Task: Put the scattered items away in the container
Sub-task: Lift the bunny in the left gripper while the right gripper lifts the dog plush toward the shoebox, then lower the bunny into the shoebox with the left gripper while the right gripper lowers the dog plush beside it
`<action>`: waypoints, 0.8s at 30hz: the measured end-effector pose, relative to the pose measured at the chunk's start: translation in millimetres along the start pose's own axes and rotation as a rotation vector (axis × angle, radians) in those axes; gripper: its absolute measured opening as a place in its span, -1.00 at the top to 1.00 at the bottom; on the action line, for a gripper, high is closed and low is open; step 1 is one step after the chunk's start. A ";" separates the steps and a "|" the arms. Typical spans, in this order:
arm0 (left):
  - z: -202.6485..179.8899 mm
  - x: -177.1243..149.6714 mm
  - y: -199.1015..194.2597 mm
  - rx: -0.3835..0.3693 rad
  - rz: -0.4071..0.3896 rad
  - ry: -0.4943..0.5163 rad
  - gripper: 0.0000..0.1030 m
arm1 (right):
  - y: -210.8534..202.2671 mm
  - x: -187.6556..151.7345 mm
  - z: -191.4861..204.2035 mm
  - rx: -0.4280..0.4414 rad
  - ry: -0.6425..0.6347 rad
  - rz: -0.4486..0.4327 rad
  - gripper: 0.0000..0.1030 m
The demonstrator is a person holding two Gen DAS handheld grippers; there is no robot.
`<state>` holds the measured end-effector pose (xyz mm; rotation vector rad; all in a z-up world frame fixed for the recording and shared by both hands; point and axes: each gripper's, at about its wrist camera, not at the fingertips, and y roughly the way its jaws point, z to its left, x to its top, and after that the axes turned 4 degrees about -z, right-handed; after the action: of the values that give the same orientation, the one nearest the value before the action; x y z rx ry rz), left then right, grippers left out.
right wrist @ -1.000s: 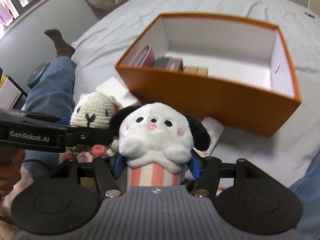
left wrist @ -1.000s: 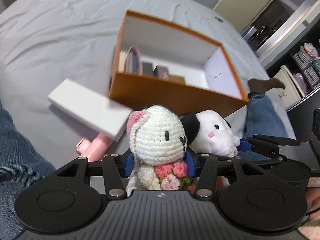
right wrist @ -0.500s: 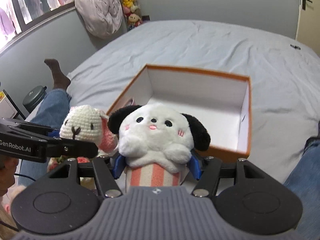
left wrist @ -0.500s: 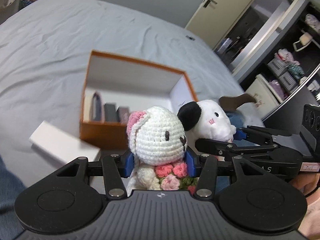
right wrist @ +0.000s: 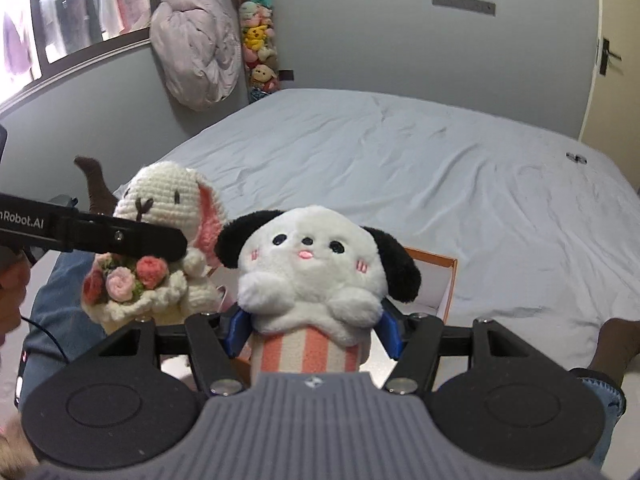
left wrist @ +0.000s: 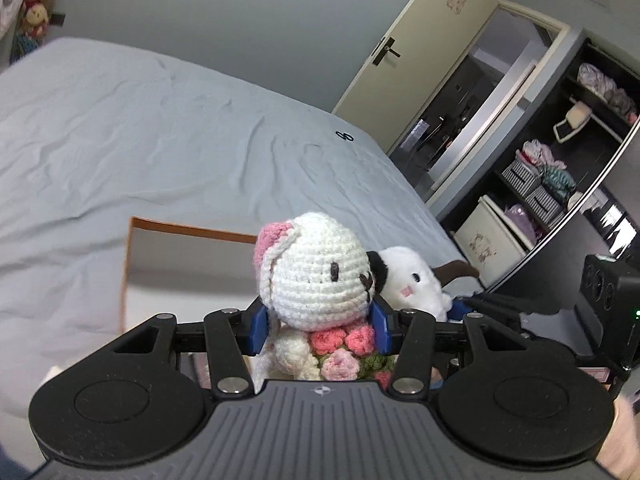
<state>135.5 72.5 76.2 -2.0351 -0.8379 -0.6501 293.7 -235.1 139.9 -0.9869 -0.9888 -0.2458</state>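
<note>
progress: two toys lifted, neither boxed yet | left gripper [left wrist: 318, 330]: pinching bunny [left wrist: 316, 280] | right gripper [right wrist: 312, 330]: pinching dog [right wrist: 316, 256], at bunny's 3 o'clock | box [left wrist: 188, 229]: on bed [left wrist: 140, 140], beyond the toys at 12 o'clock | hidden: box interior, contents, any strays; only its far rim shows

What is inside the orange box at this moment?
Only part of the orange box shows: a bare white inner wall and back rim. The crochet bunny, the dog plush and both tools cover the rest, so its contents cannot be seen.
</note>
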 end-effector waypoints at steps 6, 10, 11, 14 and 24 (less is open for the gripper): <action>20.0 -8.2 68.0 -0.037 0.097 -0.116 -0.10 | 42.2 4.7 -46.5 -0.005 0.155 0.115 -0.26; 31.8 -18.3 106.3 0.002 0.168 -0.137 -0.10 | 73.6 -5.2 -63.3 0.007 0.212 0.213 -0.26; 32.5 -20.7 113.2 0.010 0.178 -0.130 -0.10 | 80.8 -8.1 -65.9 0.006 0.223 0.233 -0.26; 32.0 -26.6 130.2 0.010 0.202 -0.125 -0.10 | 100.4 -14.5 -68.2 -0.029 0.223 0.273 -0.26; 35.3 -34.1 155.2 0.002 0.238 -0.130 -0.10 | 108.7 -29.8 -77.6 -0.089 0.148 0.329 -0.29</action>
<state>235.1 22.5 -42.5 -2.1512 -0.6540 -0.3879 385.7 -242.3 39.0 -1.1785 -0.6734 -0.0868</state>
